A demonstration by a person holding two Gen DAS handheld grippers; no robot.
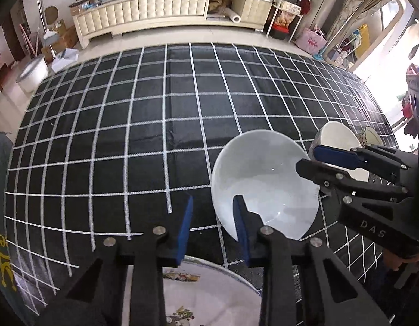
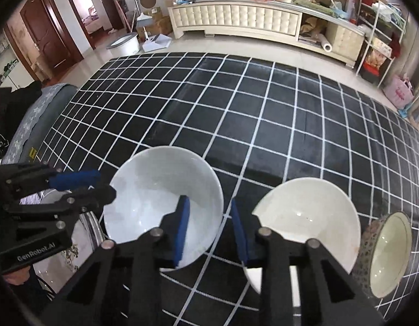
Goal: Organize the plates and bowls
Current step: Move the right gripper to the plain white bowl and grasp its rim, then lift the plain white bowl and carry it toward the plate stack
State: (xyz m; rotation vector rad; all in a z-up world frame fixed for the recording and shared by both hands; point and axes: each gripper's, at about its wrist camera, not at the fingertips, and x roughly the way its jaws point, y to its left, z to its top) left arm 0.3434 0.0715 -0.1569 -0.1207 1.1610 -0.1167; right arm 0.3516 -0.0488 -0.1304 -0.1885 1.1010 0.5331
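Observation:
A white bowl (image 1: 263, 179) (image 2: 160, 190) sits on the black grid cloth. My right gripper (image 2: 210, 217) (image 1: 307, 157) is open, its jaws straddling the bowl's right rim, one pad inside and one outside. My left gripper (image 1: 213, 217) (image 2: 107, 183) is open at the bowl's left rim; its right pad overlaps the bowl's edge. A cream bowl (image 2: 310, 217) (image 1: 337, 135) stands just right of the white one. Further right, a patterned bowl (image 2: 388, 255) (image 1: 372, 135) lies tipped toward the camera. A floral plate (image 1: 195, 285) (image 2: 73, 244) lies under the left gripper.
The grid-cloth table (image 1: 127, 122) stretches away bare beyond the bowls. A grey padded seat (image 2: 32, 116) borders its left side. Across the floor stand a cream sideboard (image 1: 155, 13), a wire shelf (image 2: 378, 40) and a pink bag (image 1: 311, 40).

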